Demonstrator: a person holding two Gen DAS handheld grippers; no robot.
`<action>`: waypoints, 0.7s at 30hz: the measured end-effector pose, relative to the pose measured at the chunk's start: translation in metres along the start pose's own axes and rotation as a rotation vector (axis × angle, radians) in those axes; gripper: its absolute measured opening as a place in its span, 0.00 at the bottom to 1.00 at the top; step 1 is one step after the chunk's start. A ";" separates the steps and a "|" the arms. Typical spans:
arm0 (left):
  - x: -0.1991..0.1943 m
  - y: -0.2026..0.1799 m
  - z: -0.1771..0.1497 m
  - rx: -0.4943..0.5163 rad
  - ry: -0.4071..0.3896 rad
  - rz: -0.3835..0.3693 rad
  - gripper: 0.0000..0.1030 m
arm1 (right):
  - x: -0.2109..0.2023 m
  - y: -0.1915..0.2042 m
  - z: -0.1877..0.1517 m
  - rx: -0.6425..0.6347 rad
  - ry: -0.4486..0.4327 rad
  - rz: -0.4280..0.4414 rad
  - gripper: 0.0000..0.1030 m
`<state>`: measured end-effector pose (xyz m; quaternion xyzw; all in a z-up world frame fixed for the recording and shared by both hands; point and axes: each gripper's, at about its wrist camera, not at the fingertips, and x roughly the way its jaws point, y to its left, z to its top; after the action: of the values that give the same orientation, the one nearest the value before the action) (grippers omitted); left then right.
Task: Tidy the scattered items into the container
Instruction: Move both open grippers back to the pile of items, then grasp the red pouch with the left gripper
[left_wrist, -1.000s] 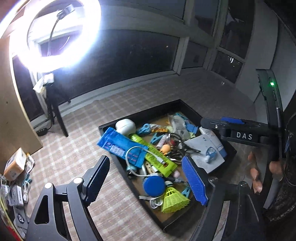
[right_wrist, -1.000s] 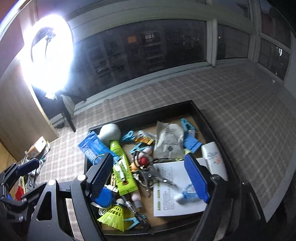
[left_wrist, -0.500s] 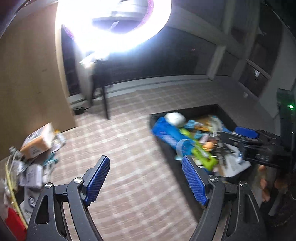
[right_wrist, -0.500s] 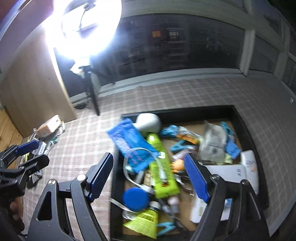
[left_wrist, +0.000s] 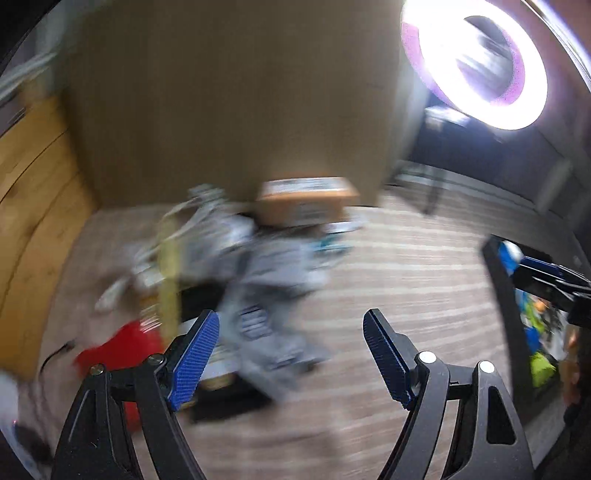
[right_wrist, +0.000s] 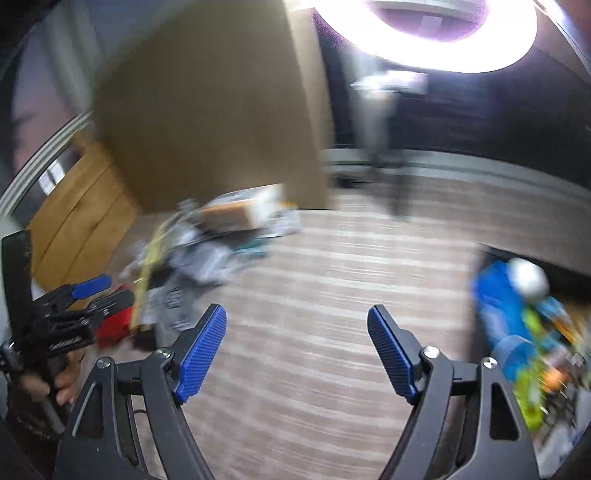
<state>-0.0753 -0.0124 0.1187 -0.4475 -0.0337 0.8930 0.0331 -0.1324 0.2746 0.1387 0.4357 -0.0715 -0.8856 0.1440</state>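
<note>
Both views are blurred by motion. A heap of scattered items lies on the checked cloth ahead of my left gripper, which is open and empty. In the heap I make out an orange box, a red item and a yellow strip. The black tray, full of items, is at the right edge. My right gripper is open and empty over bare cloth, with the heap to its left and a blue packet in the tray to its right.
A brown panel stands behind the heap, with wooden boards at the left. A ring light glares at the upper right. The other gripper and a hand show at the right wrist view's left edge.
Both grippers have swung left, away from the tray and toward the heap of loose items. The tray has slid to the right edge of both views. Both stay open.
</note>
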 end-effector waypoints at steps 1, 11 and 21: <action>-0.003 0.017 -0.005 -0.028 0.000 0.021 0.76 | 0.009 0.016 0.004 -0.026 0.011 0.035 0.76; -0.012 0.153 -0.067 -0.319 0.037 0.132 0.73 | 0.104 0.180 0.010 -0.314 0.156 0.303 0.60; 0.005 0.174 -0.089 -0.338 0.056 0.067 0.73 | 0.177 0.242 0.000 -0.391 0.291 0.346 0.49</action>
<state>-0.0123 -0.1820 0.0459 -0.4724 -0.1676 0.8623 -0.0718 -0.1877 -0.0112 0.0669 0.5036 0.0489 -0.7730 0.3827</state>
